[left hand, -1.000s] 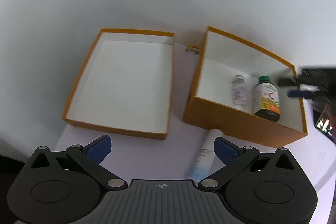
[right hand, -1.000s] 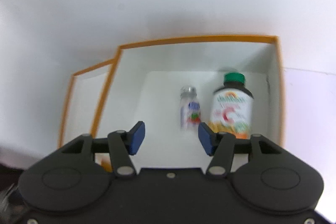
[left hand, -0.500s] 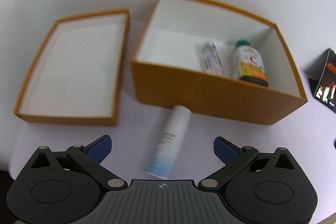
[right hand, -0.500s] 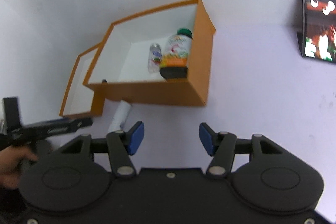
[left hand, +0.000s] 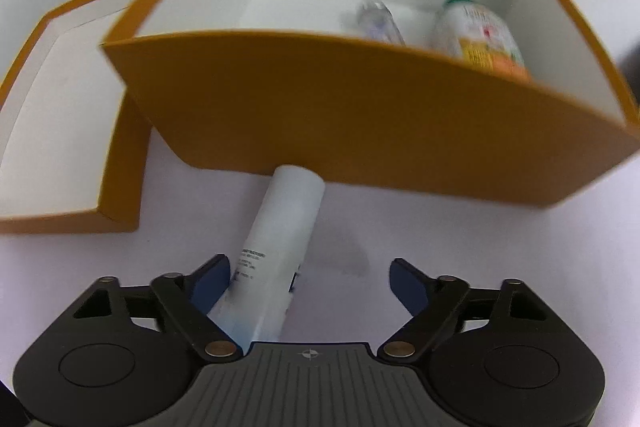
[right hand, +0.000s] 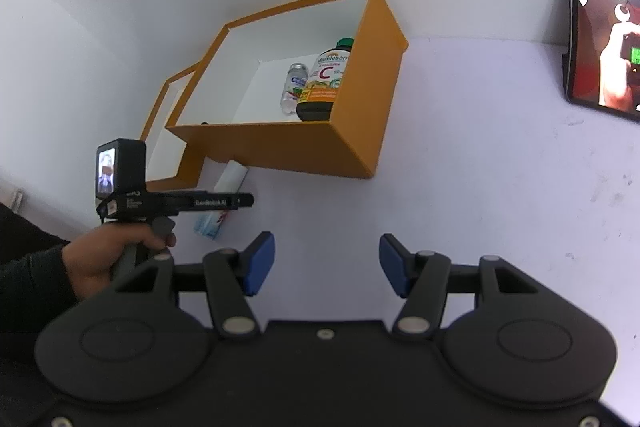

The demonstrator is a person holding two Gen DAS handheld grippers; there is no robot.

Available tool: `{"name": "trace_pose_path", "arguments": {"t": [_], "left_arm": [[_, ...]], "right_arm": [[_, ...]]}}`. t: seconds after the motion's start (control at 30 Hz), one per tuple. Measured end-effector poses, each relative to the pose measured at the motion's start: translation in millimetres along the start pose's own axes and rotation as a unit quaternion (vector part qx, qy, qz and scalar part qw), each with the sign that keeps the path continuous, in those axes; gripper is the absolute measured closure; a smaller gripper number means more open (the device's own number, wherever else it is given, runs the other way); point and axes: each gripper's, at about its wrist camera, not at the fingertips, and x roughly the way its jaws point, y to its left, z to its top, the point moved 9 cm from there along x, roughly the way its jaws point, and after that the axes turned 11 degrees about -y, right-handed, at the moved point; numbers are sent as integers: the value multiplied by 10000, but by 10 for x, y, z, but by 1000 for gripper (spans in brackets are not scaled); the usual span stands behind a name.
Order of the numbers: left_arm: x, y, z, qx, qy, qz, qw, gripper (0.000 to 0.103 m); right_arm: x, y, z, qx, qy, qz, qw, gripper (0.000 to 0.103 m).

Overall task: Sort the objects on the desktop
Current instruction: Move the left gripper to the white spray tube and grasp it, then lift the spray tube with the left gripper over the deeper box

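A white tube (left hand: 280, 235) lies on the table, one end against the front wall of the orange box (left hand: 340, 115). My left gripper (left hand: 311, 265) is low over it with the tube between its jaws, which are closing. The left pad is next to the tube and the right pad stands well apart. Inside the box lie a vitamin bottle (left hand: 480, 35) and a small clear bottle (left hand: 380, 19). From the right wrist view, the left gripper (right hand: 240, 201) hangs over the tube (right hand: 230, 181). My right gripper (right hand: 326, 259) is open and holds nothing, over bare table in front of the box (right hand: 352, 131).
The shallow orange lid (left hand: 120, 163) lies open side up, left of the box and touching it. A phone (right hand: 604, 39) with a lit screen stands at the far right. A hand and dark sleeve (right hand: 92, 259) hold the left gripper.
The left gripper has come down close over the tube and its jaws have narrowed around it. The right gripper has drawn back from above the box to bare table.
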Motion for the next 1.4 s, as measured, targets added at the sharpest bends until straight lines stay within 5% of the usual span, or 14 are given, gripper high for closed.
{"name": "trace_pose_path", "arguments": {"t": [0.1,0.2,0.53,0.73,1.1,1.4], "left_arm": [[61,-33,-5,145,-76,-209,9996,65],[75,-61,19,335,-57,-357,9988,71],[-179,-25,-15,513,-120,-905,9945,73],[-745,46,126,280,-501,-1288,9900,74],[-1473,6,1115,-226,-1456,-1545,9769,74],[-1190,195,1598,-307,-1527,-1200,9805,74]], "right_arm": [[-13,6,-4,306,-94,39,9995,47],[11,31,-42,330,-72,-63,9994,47],[180,245,23,514,-216,10,9984,47],[296,336,5,390,-137,105,9991,47],[456,399,71,344,-76,262,9990,48],[417,352,121,409,-206,153,9988,48]]}}
